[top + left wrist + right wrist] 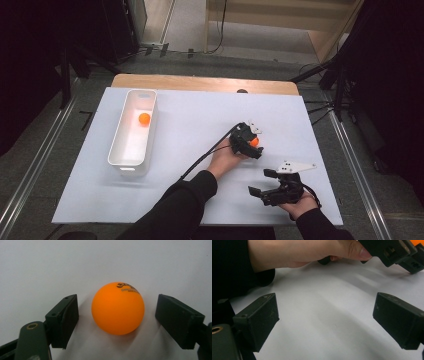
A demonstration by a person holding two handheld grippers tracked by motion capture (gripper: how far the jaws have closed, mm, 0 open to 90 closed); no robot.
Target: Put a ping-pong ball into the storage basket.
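Note:
An orange ball (118, 308) with dark print on top rests on the white sheet between the jaws of my left gripper (117, 301). The jaws are open, with a gap on each side of the ball. From above, that ball (255, 141) lies right of the table's middle, with the left gripper (251, 145) lowered over it. A second orange ball (144, 118) lies inside the white bin (120, 150) at the left. My right gripper (261, 182) hovers near the front right, open, with nothing between its jaws (325, 307).
A white sheet (190, 115) covers the wooden table (200, 82). The person's left hand (307, 252) and the left gripper's body (392, 250) cross the top of the right gripper view. A black cable (205, 157) trails from the left gripper along the forearm.

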